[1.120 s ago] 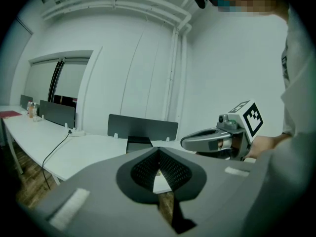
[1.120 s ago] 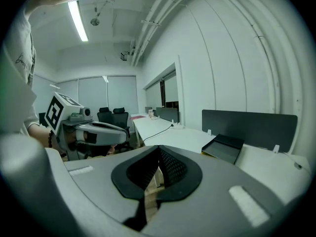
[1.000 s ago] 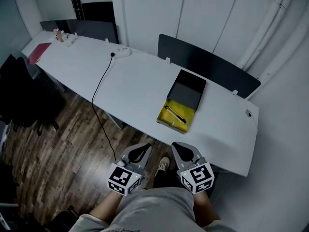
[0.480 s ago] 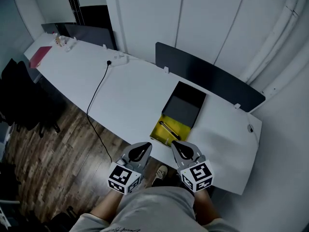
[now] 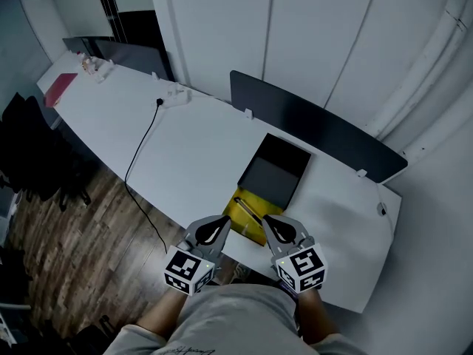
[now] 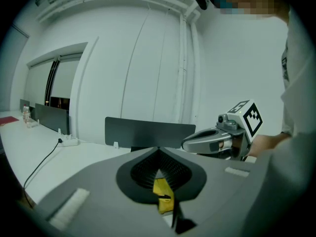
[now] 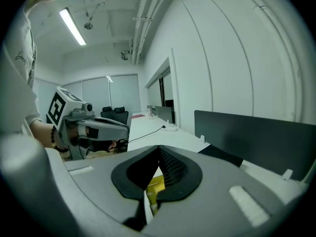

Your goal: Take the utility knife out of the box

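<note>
On the white desk (image 5: 192, 146) lies an open box: a yellow tray (image 5: 238, 207) at the near edge with its black lid (image 5: 275, 171) folded back behind it. A thin dark utility knife (image 5: 251, 213) rests in the yellow tray. My left gripper (image 5: 222, 223) and right gripper (image 5: 268, 223) hang side by side at the desk's front edge, their tips just short of the tray, one on each side. Both are shut with nothing in them. A strip of the yellow tray (image 6: 163, 201) shows through the left jaws, and again the tray (image 7: 155, 185) through the right ones.
A dark divider screen (image 5: 318, 124) runs along the back of the desk. A black cable (image 5: 140, 161) trails from a power strip (image 5: 174, 95) over the front edge. A red folder (image 5: 60, 89) lies far left. A black chair (image 5: 29, 146) stands on the wood floor (image 5: 81, 250).
Both grippers have moved forward toward the desk together. The box, earlier well ahead of the tips, now lies right at them. Both stay shut.
</note>
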The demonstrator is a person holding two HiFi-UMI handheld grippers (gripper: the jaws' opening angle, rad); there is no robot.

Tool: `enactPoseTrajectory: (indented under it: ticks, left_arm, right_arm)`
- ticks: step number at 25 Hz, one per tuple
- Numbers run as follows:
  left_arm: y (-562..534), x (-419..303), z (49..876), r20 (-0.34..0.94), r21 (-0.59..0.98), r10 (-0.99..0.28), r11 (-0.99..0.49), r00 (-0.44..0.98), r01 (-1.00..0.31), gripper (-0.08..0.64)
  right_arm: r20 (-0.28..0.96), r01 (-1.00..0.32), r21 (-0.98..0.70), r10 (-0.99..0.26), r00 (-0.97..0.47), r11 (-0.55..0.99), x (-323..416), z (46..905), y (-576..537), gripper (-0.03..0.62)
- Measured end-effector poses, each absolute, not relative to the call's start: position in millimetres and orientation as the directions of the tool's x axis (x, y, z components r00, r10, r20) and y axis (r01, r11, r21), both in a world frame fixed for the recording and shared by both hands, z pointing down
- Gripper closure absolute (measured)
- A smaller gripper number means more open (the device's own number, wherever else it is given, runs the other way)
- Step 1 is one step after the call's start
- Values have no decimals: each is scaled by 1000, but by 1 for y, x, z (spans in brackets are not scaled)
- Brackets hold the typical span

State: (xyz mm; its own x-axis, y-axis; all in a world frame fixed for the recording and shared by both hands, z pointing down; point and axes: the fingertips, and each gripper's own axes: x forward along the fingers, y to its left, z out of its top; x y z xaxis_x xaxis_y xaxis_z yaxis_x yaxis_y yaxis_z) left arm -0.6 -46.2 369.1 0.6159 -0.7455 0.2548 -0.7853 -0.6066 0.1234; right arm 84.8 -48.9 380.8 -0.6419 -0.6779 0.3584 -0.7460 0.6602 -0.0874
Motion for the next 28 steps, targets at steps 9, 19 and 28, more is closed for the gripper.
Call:
enactPoseTrajectory:
  ticks: [9,19,28]
  left_arm:
    - [-63,9,378,292,123,-727,-615,621,-779,560]
    - [-85,-5,383,301,144,-687,-652,661,-744,560]
    - [-106,-12,398,324,165,-629,-698,707,-696,559]
  right_arm:
    - [390,-747,-104,-664,-638,657,94,391,-62,577]
    - [418,-773,-105,-677,-605,625,78,396,-76,577]
    - [475,-807,-107,-684,-554,580,70,412,-85,577]
